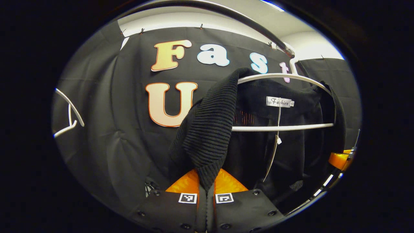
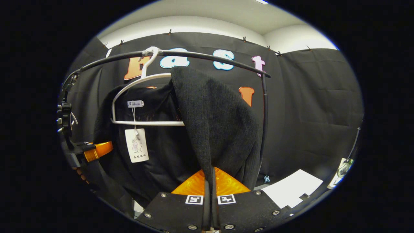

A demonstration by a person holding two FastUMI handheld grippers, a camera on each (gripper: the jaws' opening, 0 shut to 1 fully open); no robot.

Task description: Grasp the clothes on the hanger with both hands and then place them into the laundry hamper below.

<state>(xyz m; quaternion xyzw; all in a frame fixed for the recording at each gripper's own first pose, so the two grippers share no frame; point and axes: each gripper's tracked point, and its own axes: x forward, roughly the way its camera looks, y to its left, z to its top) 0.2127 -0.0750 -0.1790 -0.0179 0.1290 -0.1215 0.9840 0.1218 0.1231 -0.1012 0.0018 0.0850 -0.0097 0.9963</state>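
Observation:
A black knit garment (image 1: 210, 129) hangs on a white hanger (image 1: 281, 127) from a black rail (image 1: 245, 22). My left gripper (image 1: 207, 184) is shut on the garment's left front edge, which rises from between its orange fingers (image 1: 184, 184). In the right gripper view the same garment (image 2: 216, 123) drapes over the white hanger (image 2: 145, 123) on the rail (image 2: 207, 56), and my right gripper (image 2: 210, 183) is shut on its right front edge. A paper tag (image 2: 136, 145) dangles from the collar. The left gripper (image 2: 93, 150) also shows at the far left there, and the right gripper (image 1: 339, 160) at the left view's right edge.
A second white hanger (image 1: 69, 116) hangs bare at the left of the left gripper view. A vertical black rack post (image 2: 264, 123) stands just right of the garment. A white sheet (image 2: 291, 191) lies low at the right. Black cloth walls close in behind.

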